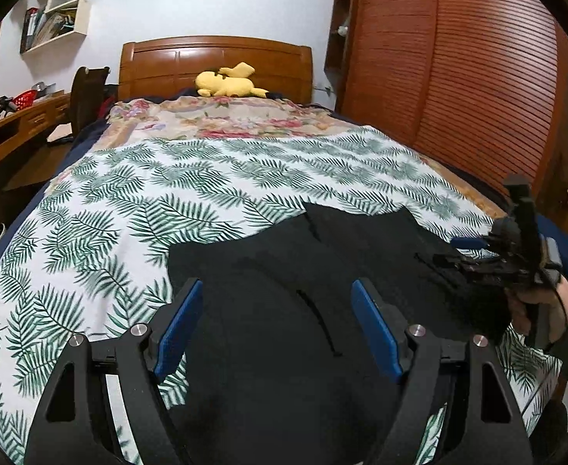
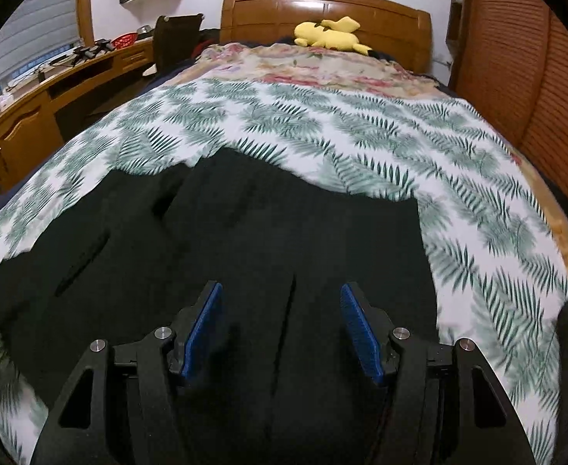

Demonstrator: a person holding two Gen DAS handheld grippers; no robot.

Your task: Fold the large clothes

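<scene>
Left wrist view shows the left gripper (image 1: 276, 325) with its two blue pads spread wide, holding nothing, poised above one black garment (image 1: 284, 271) that lies flat at the foot end of the bed. The right gripper (image 2: 282, 327) also has its jaws well apart and empty over the same dark cloth (image 2: 225, 240); from the left camera it appears by the garment's right edge (image 1: 473, 246), held in a hand (image 1: 535, 302). The garment rests on a white leaf-print sheet (image 1: 136, 201) covering the nearer part of the bed, and a floral cover (image 1: 225, 120) lies beyond it toward the wooden headboard (image 1: 214, 62). One yellow plush toy (image 1: 227, 81) sits at the head edge. A louvred wooden wardrobe (image 1: 458, 69) stands along the bed's right side, a wooden desk (image 2: 51, 93) along the left, where one red basket (image 1: 24, 99) sits, its contents too small to tell. White wall shelves (image 1: 57, 4) hold books and papers.
</scene>
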